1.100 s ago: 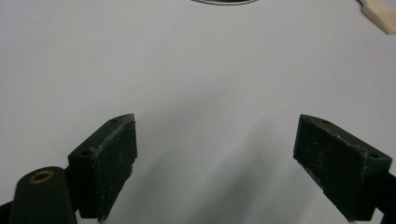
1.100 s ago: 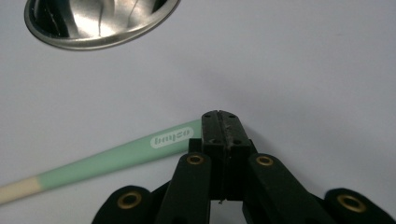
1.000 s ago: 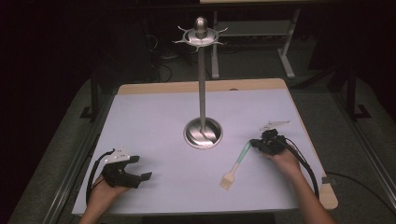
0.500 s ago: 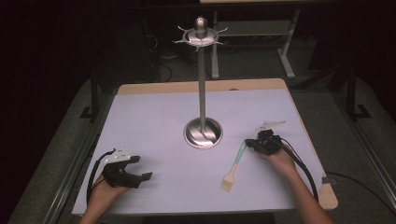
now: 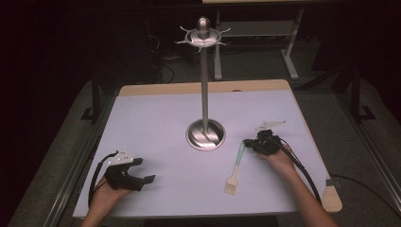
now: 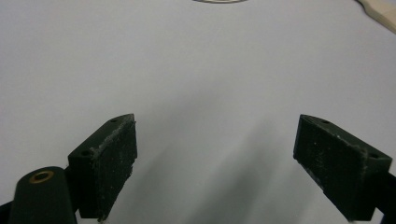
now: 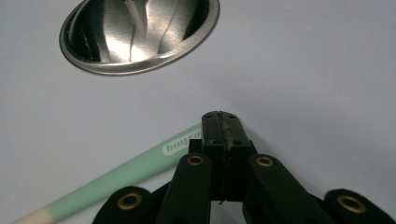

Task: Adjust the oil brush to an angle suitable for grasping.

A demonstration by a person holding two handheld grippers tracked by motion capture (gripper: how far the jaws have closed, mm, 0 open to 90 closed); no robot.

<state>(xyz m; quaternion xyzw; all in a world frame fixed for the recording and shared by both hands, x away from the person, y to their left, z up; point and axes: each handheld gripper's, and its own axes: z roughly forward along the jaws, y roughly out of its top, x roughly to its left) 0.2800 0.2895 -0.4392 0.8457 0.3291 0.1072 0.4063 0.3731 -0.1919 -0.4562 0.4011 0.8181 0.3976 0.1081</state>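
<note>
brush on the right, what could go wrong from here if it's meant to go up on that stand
The right gripper is shut on the very end of the brush handle, so the long bristle end may swing or slip when lifted. The stand is tall on a small round base, so a bump from the brush could rock it. The left gripper rests open, far from the stand, so it probably could not steady it in time.

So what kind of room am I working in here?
Likely a lab or recording workspace, not a kitchen: a white-covered table in a dark room, loose cables on the floor behind, and a lone utensil stand.
</note>
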